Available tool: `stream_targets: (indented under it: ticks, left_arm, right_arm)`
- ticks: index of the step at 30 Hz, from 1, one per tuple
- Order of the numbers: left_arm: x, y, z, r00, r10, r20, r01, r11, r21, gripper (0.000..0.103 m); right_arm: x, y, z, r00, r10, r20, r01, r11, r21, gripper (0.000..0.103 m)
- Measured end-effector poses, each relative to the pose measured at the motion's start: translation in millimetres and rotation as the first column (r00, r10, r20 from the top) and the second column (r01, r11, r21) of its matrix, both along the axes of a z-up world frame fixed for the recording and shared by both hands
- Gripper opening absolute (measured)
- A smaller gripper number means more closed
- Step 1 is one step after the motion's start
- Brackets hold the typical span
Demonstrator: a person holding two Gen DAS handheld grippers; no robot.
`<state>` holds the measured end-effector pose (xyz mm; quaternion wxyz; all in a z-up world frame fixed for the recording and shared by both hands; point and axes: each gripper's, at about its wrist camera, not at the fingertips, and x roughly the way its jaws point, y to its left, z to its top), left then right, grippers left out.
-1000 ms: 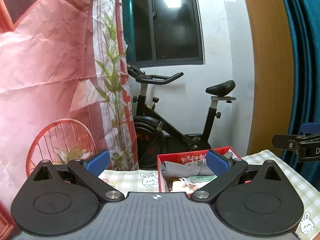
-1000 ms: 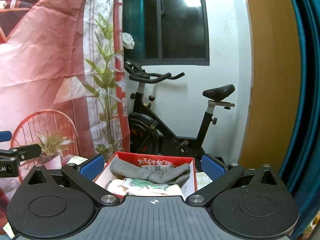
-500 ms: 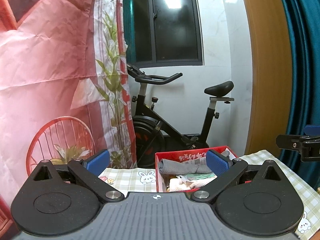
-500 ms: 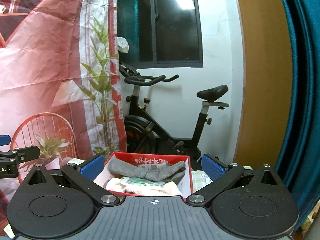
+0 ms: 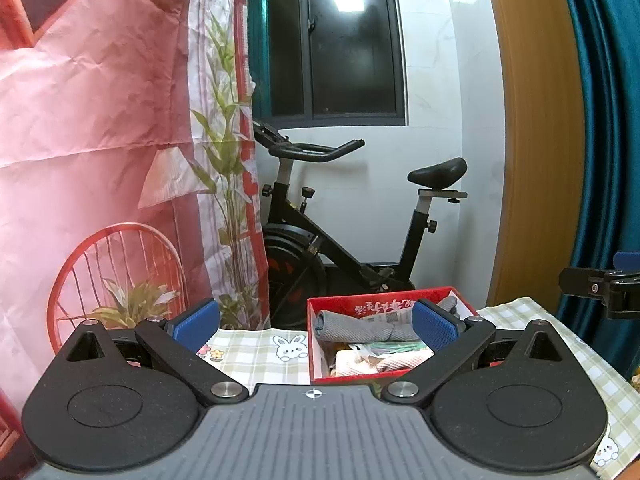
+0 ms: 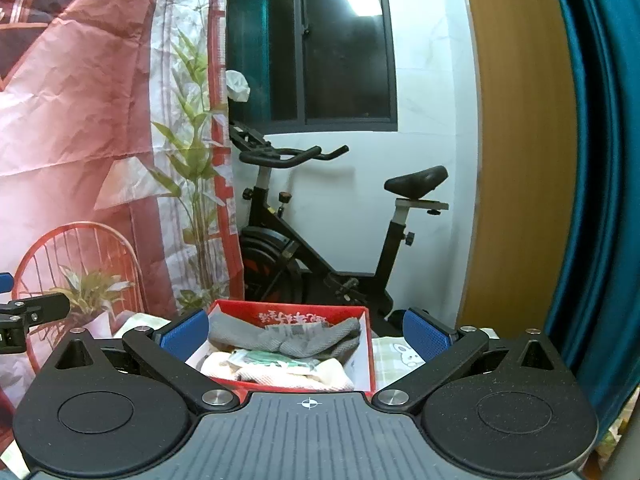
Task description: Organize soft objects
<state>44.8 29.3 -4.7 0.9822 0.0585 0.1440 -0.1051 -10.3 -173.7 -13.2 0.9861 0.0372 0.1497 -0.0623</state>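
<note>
A black exercise bike [image 5: 340, 216] is standing mid-frame behind the checked tabletop [image 5: 256, 350]. On the tabletop, lower centre, a red box [image 6: 362, 344] is sitting, with a grey cloth [image 6: 280, 334] lying across pale fabrics inside. The left tool [image 5: 316, 326] and right tool [image 6: 306, 328] are both gaping wide, holding nothing.

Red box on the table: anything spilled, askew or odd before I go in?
Nothing stands out. The red box sits flat on the checked tablecloth, with the grey cloth and the other soft items inside its walls. Both the left gripper and right gripper are open and empty.
</note>
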Motion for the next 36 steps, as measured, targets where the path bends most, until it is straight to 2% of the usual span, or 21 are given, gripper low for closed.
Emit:
stream_targets:
  ticks: [36]
  left_arm:
    - [-0.5, 2.7, -3.4, 1.0, -0.001, -0.031, 0.0, 0.999, -0.035, 0.103]
  right_arm:
    - [-0.6, 0.7, -2.3, 1.0, 0.0, -0.002, 0.0, 1.0, -0.004, 0.103]
